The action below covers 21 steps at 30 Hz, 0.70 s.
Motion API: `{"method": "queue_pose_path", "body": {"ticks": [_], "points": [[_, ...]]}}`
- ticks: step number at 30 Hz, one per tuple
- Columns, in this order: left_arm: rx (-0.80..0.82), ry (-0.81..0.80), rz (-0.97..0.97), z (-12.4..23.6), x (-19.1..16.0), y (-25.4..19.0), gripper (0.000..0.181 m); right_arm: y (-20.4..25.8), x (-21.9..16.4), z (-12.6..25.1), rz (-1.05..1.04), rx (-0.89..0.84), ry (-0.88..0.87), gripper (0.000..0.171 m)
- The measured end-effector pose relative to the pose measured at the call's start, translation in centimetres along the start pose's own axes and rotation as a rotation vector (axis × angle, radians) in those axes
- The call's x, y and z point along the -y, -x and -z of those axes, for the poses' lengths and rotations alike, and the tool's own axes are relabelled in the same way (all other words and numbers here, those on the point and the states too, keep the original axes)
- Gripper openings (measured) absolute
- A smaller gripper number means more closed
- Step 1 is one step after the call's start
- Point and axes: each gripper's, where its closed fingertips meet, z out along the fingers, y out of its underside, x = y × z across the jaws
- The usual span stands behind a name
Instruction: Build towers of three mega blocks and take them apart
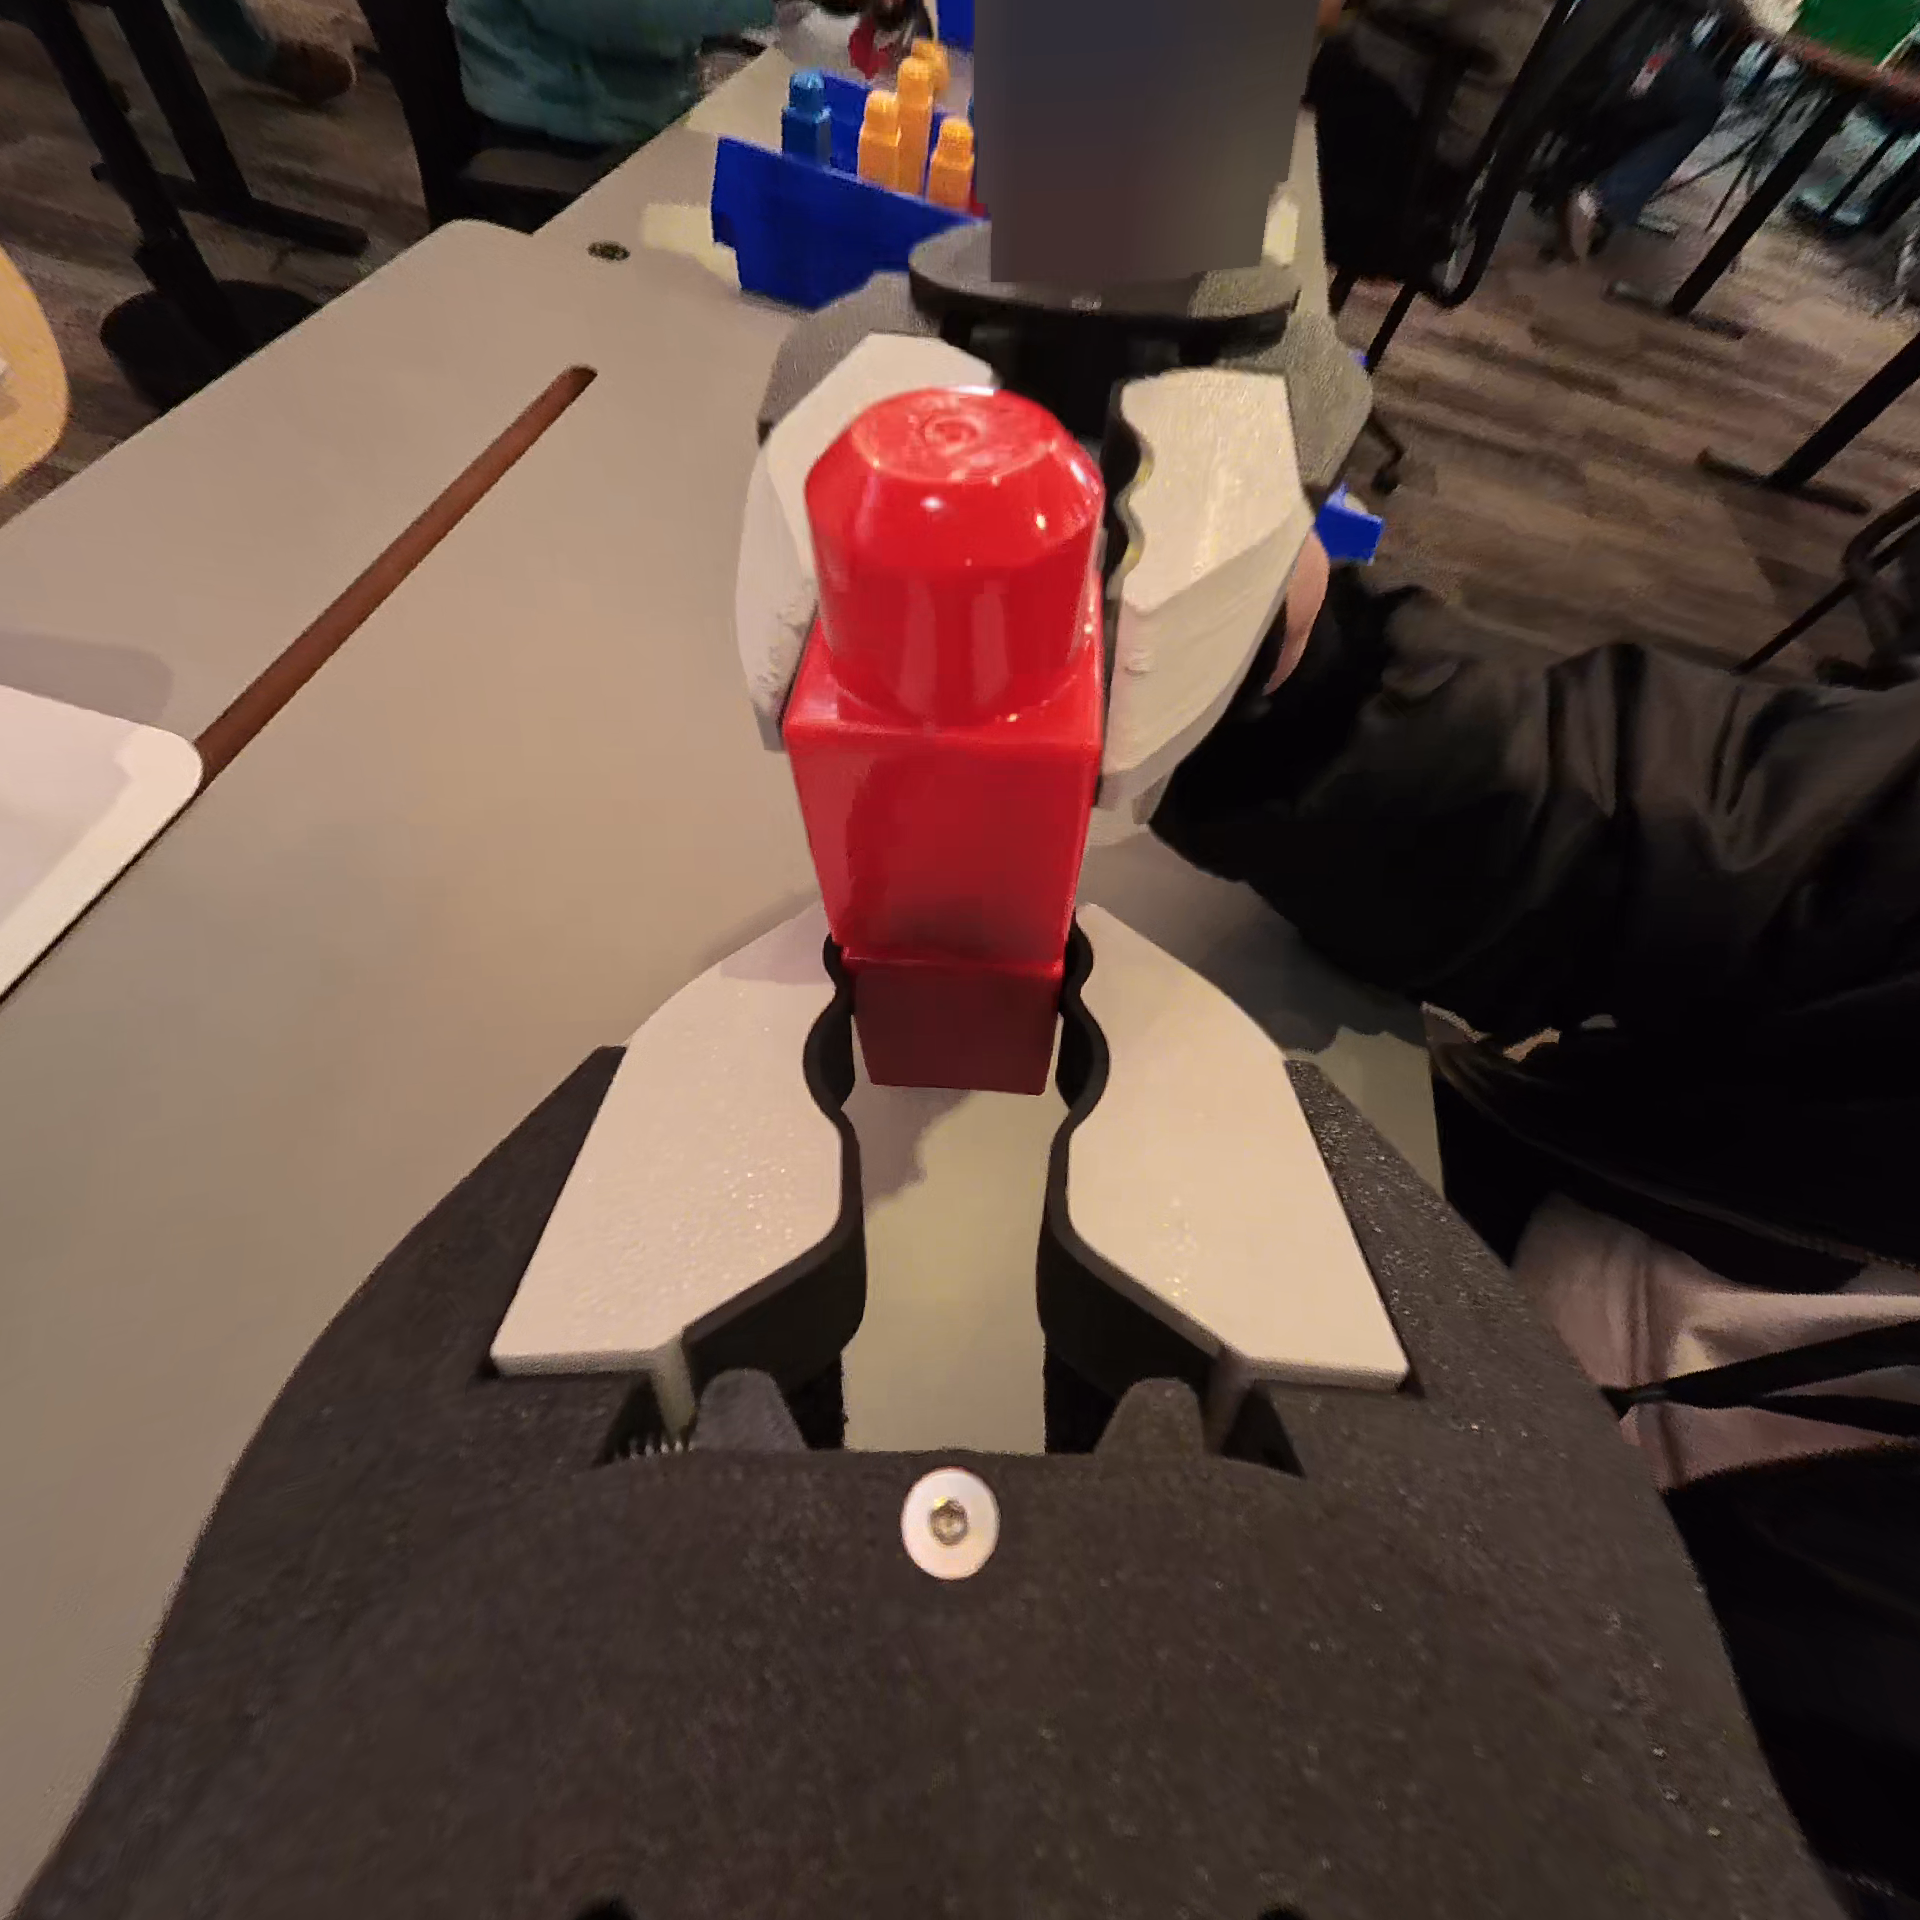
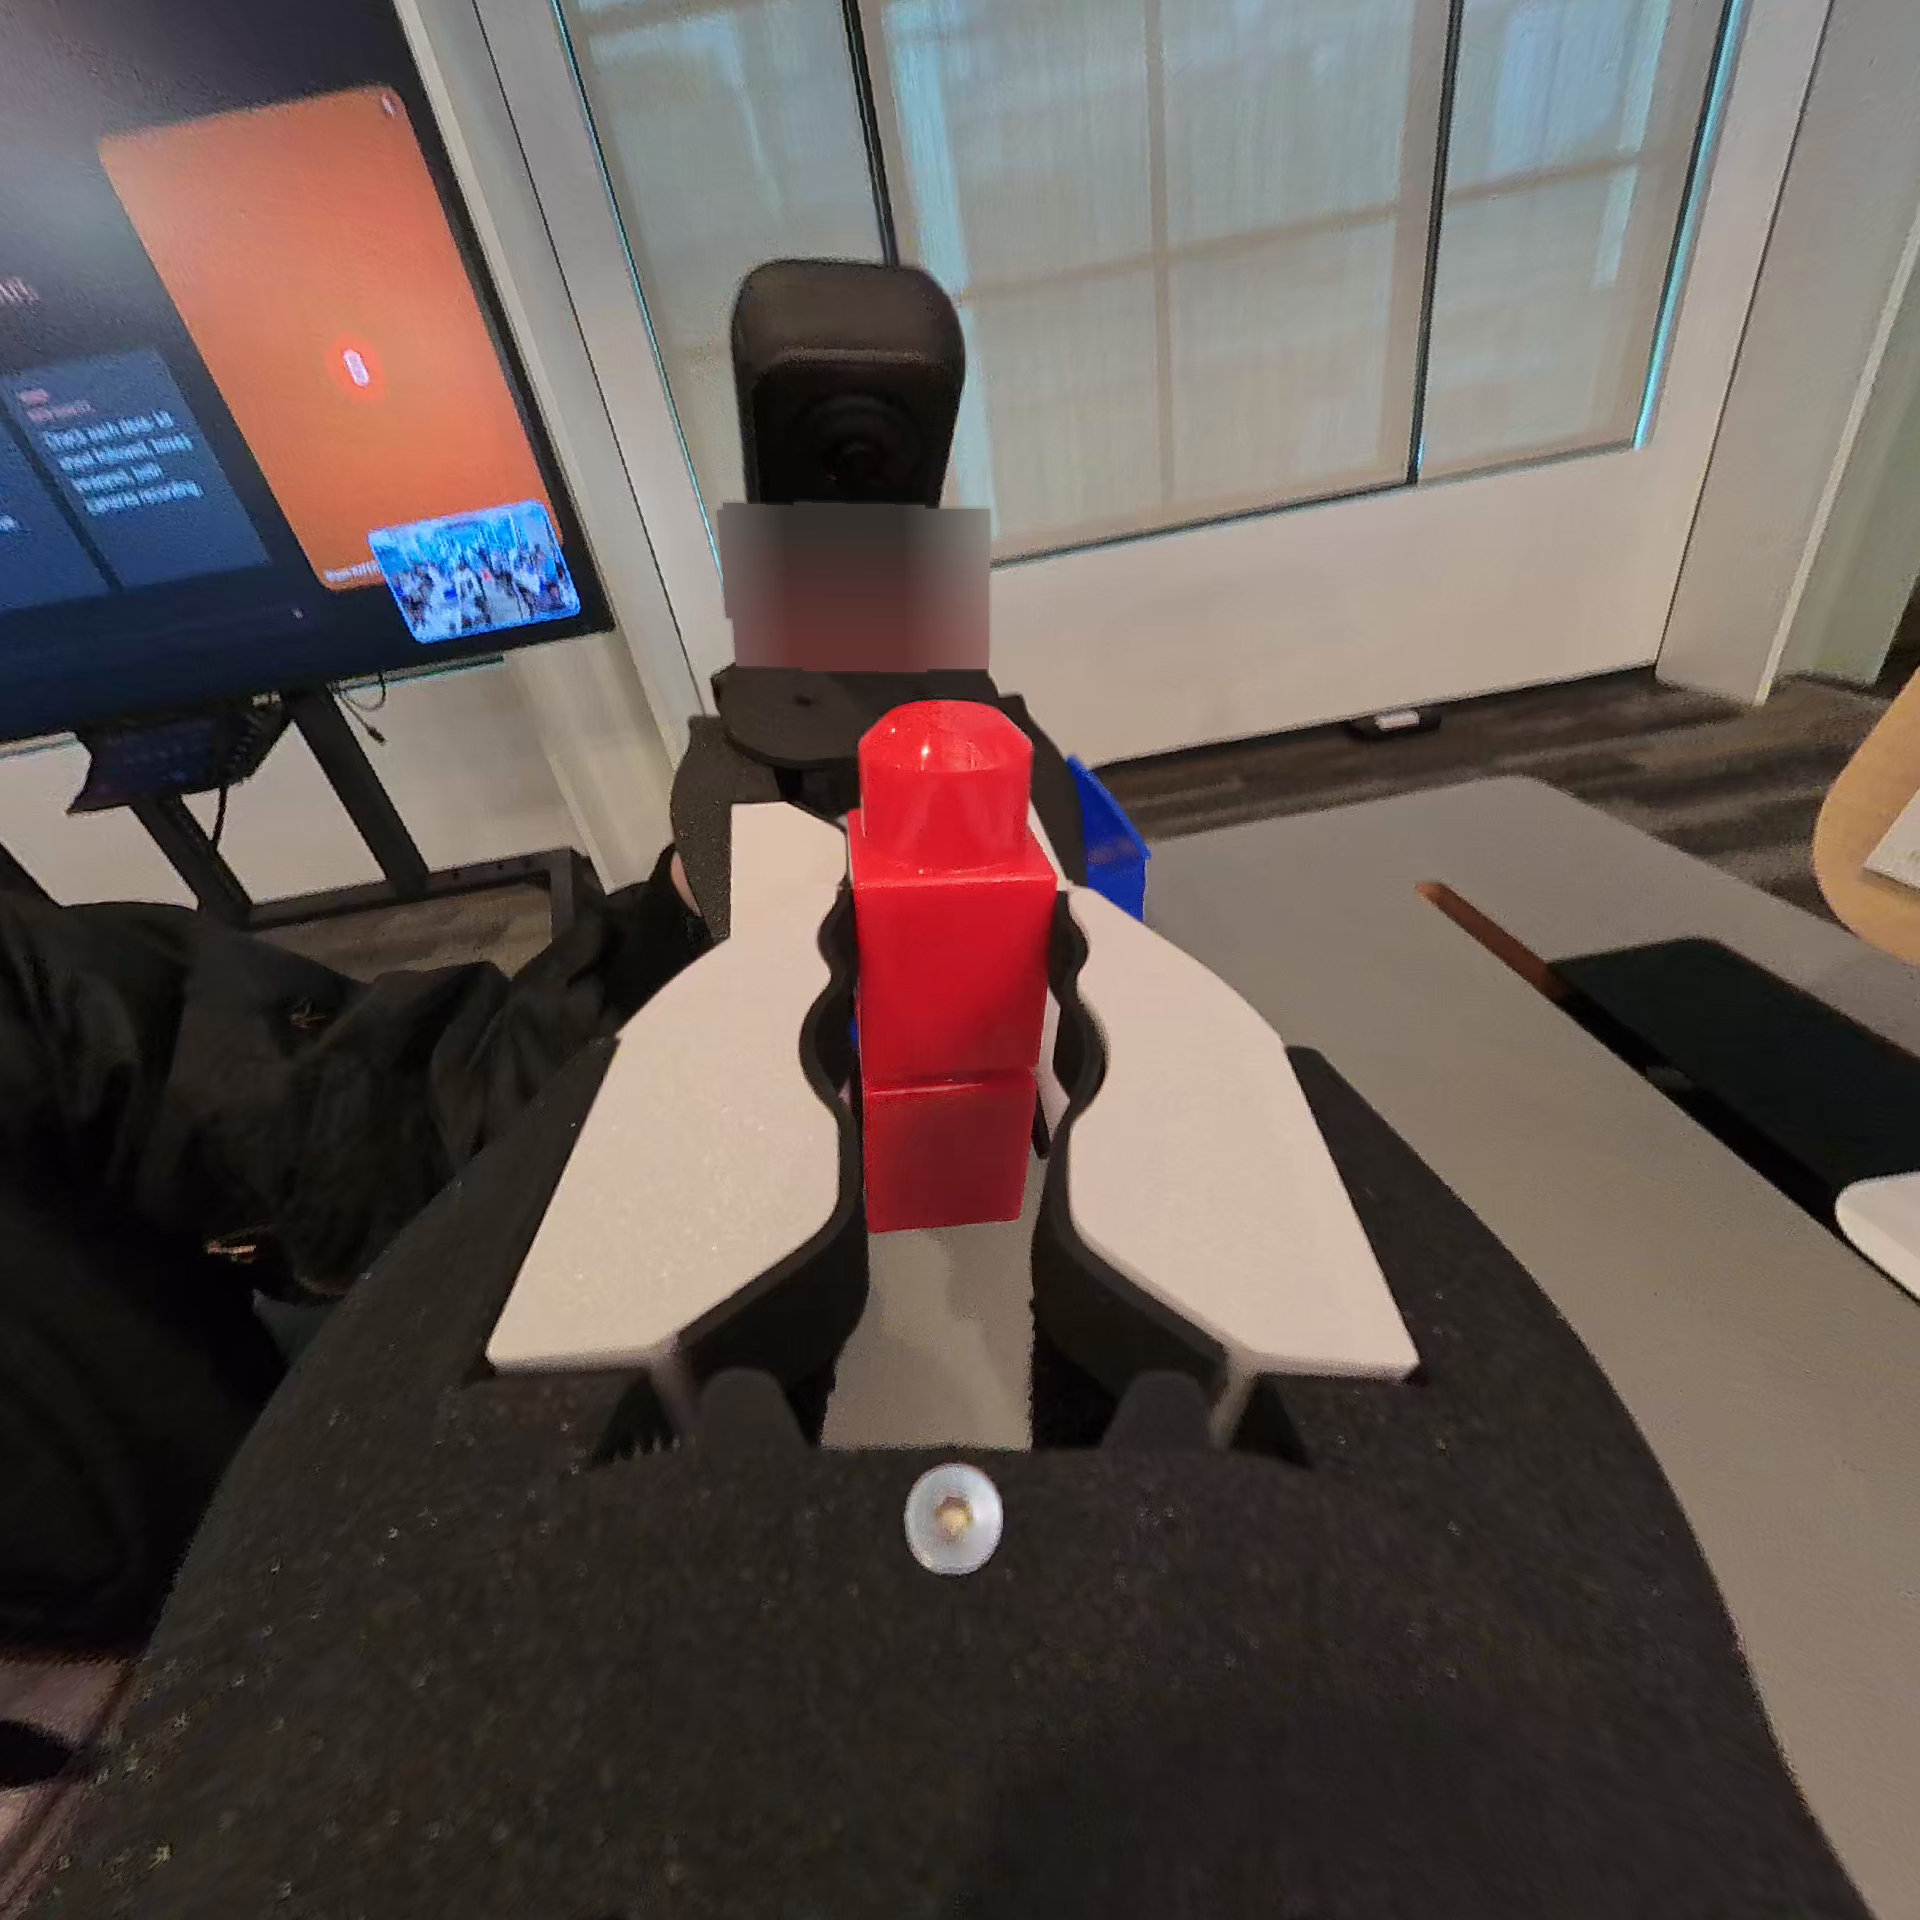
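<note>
Grey table [image 1: 416, 831]: blue bin [image 1: 800, 223] holds orange, blue blocks; both tongs [image 1: 951, 997] [image 2: 951, 997] clamp red tower [image 1: 945, 769].

Grey desk [image 1: 436, 644] with brown slot [image 1: 395, 561]; dark carpet floor [image 1: 1558, 343]; white-framed windows [image 2: 1247, 239]; wall screen [image 2: 239, 353] on stand.

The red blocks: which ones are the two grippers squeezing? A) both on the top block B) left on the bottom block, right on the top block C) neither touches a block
B: the left gripper pinches the bottom block; the right gripper clamps the top block.
</note>
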Motion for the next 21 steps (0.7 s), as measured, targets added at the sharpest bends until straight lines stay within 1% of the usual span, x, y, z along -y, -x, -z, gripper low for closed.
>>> {"method": "queue_pose_path", "body": {"ticks": [4,8,13,17,21], "points": [[-0.001,-0.021,-0.015,0.3,0.3,-0.1,0.035,0.2,0.4,-0.2,0.015,-0.007,-0.036,0.035],[0.017,0.021,-0.039,-0.1,-0.2,-0.1,0.035,0.3,-0.4,0.0,-0.018,-0.021,0.064,0.035],[0.01,-0.027,-0.024,0.0,0.6,-0.1,0.035,0.3,0.2,0.1,-0.003,-0.04,0.036,0.035],[0.0,-0.026,-0.018,0.1,0.4,0.0,0.035,0.2,0.1,-0.1,-0.004,-0.051,0.034,0.035],[0.001,0.009,-0.034,-0.2,-0.2,0.1,0.035,0.2,-0.6,-0.1,-0.008,-0.045,0.087,0.035]]}}
